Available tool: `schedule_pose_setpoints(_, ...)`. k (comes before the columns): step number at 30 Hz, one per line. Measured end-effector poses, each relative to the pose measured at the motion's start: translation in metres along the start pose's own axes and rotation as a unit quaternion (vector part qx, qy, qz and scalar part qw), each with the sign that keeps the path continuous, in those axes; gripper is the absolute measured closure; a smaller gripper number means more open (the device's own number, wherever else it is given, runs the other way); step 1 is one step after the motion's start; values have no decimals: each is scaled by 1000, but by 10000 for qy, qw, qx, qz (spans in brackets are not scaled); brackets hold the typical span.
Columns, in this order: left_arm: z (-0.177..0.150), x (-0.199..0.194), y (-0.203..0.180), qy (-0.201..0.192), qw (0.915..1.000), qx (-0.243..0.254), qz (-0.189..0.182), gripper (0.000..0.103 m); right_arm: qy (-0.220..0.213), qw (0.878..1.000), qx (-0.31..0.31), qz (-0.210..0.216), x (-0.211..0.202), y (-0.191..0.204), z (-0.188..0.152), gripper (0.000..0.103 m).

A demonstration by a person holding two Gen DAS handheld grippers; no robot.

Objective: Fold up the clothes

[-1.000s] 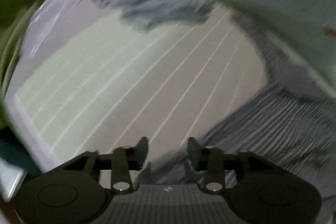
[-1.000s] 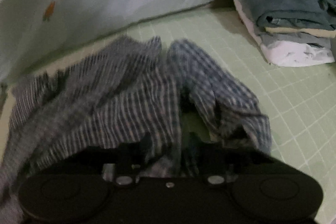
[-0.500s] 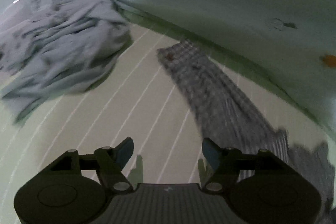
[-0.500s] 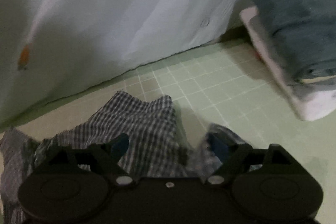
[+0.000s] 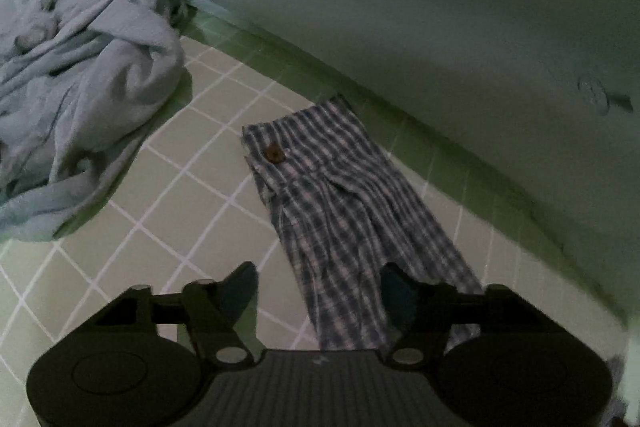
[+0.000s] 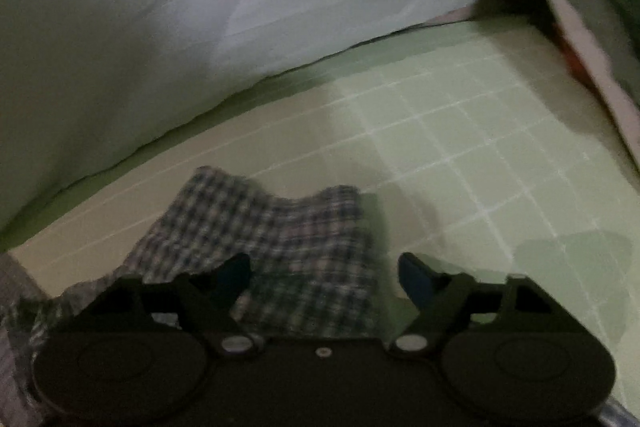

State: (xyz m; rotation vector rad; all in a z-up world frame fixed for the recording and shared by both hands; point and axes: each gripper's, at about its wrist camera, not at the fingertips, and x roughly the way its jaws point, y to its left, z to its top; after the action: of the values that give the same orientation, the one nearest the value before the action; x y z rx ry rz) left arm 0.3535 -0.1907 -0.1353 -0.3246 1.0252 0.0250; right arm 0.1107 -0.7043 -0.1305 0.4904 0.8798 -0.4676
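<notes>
Green gridded mat [image 5: 192, 163] carries the plaid shirt [image 5: 344, 211], its cloth lying between both grippers' wide-open, empty jaws.

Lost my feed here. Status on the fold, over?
Both hand-held grippers, left and right, open, empty. Plaid garment on grid mat, unfolded. Crumpled grey garment lying apart, left.

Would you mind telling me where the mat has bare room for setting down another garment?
One bare patch of green grid mat lies between the crumpled grey garment and the plaid shirt. In the right wrist view, another lies between the plaid shirt's edge and the folded stack. It is crowded around the plaid fabric near both open tools.
</notes>
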Motion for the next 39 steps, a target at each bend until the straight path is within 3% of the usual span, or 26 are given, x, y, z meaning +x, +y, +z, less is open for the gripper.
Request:
schedule_pose_setpoints(1, 1, 0, 0, -23, 10000, -8, 59, 55, 53, 9999, -121, 31, 1, 5, 1, 31)
schedule_pose_setpoints(2, 1, 0, 0, -28, 10000, 8, 73, 67, 91, 9996, -278, 13, 2, 10, 3, 38)
schedule_pose_setpoints(3, 1, 1, 1, -31, 10000, 27, 83, 87, 121, 9990, -435, -19, 3, 15, 4, 48)
schedule_pose_setpoints(4, 2, 2, 2, -12, 10000, 24, 82, 95, 140, 9983, -556, -45, 4, 18, 5, 56)
schedule_pose_setpoints(6, 4, 4, 5, -60, 10000, -3, 28, 99, 131, 9978, -633, -126, 5, 22, 7, 89)
schedule_pose_setpoints(10, 8, -14, 17, -324, 9993, -86, 142, 100, -431, 9973, -602, -12, -9, 26, 18, 96)
schedule_pose_setpoints(14, 19, -65, 52, -1057, 9925, -182, 580, 100, -700, 9937, -874, 108, -9, 58, 36, 98)
schedule_pose_setpoints(18, 27, -135, 107, -1987, 9689, -521, 1382, 100, -917, 9889, -1147, 245, -5, 91, 55, 98)
schedule_pose_setpoints(22, 26, -159, 166, -2307, 9452, -1015, 2076, 100, -1133, 9826, -1419, 381, -2, 125, 73, 98)
schedule_pose_setpoints(25, 20, -156, 194, -1895, 9469, -1307, 2246, 93, -1294, 9771, -1621, 483, 0, 150, 87, 92)
schedule_pose_setpoints(26, 14, -157, 197, -1841, 9479, -1360, 2217, 90, -1246, 9768, -1674, 488, 2, 156, 87, 81)
schedule_pose_setpoints(28, 2, -161, 194, -1755, 9541, -1219, 2097, 74, -1186, 9779, -1635, 540, -4, 158, 71, 60)
schedule_pose_setpoints(29, -7, -164, 190, -1716, 9573, -1135, 2031, 62, -1235, 9784, -1557, 572, -12, 155, 61, 44)
schedule_pose_setpoints(30, -16, -168, 186, -1677, 9603, -1051, 1964, 53, -1278, 9792, -1480, 543, -24, 149, 50, 36)
schedule_pose_setpoints(32, -34, -168, 178, -1469, 9701, -937, 1693, 50, -1350, 9804, -1375, 403, -50, 134, 25, 31)
schedule_pose_setpoints(36, -78, -170, 151, -961, 9876, -624, 1072, 31, -1337, 9827, -1278, 44, -105, 89, -39, 21)
schedule_pose_setpoints(39, -115, -174, 120, -643, 9953, -50, 729, 26, -1163, 9864, -1149, -159, -143, 56, -83, 20)
